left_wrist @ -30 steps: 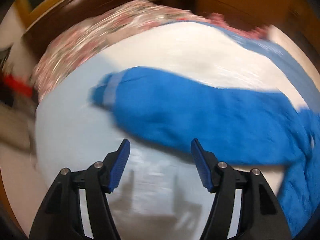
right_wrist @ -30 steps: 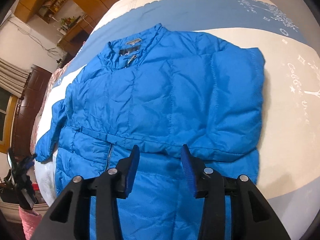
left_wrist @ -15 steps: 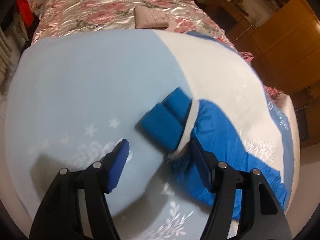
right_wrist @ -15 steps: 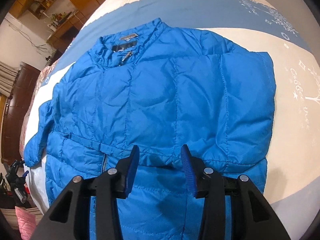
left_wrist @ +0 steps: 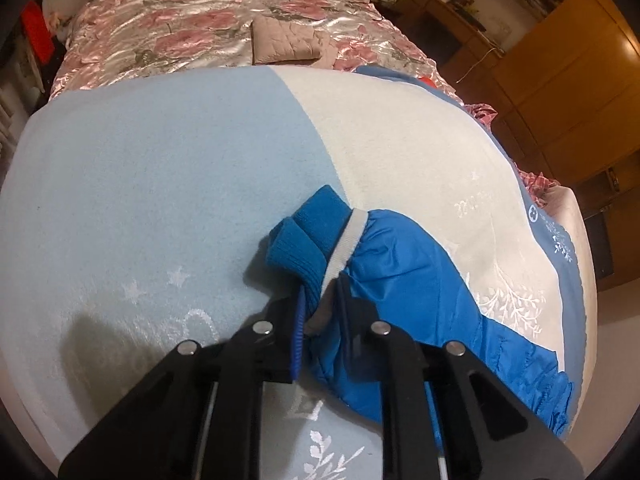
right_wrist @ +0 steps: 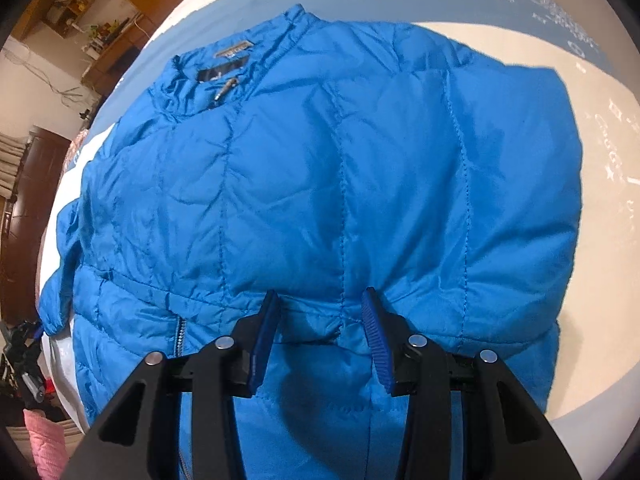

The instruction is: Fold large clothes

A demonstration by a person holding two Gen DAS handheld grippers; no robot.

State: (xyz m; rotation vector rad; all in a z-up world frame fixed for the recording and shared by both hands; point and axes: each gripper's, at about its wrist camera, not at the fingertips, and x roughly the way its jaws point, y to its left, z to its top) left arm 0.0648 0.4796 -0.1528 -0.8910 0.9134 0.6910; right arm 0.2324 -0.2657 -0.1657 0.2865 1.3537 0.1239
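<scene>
The left gripper (left_wrist: pixel 320 312) has just been closing and now pinches the end of the jacket's sleeve (left_wrist: pixel 404 280), its pads clamped where the ribbed knit cuff (left_wrist: pixel 304 236) meets the white band, at about 6 o'clock in the left wrist view; taking the sleeve by its firm end probably gives a handle for carrying the whole sleeve across the body of the garment. The right gripper (right_wrist: pixel 320 312) hangs with its jaws at a middling width over the lower front of the blue jacket (right_wrist: pixel 320 168), at about 6 o'clock in its own view, the pads straddling a puffy fold near the waist seam without visibly pressing it; from there it could pin or pick up the body while the sleeve comes over. The jacket lies front up on the bed (left_wrist: pixel 160 168), spread over a pale blue and cream blanket, collar towards 11 o'clock and zip pull just below it. It is a quilted, glossy bright-blue puffer with stitched vertical channels, slippery and springy by the look of it, so folds may puff back open. A pink floral quilt (left_wrist: pixel 192 32) lies beyond at 12 o'clock.
</scene>
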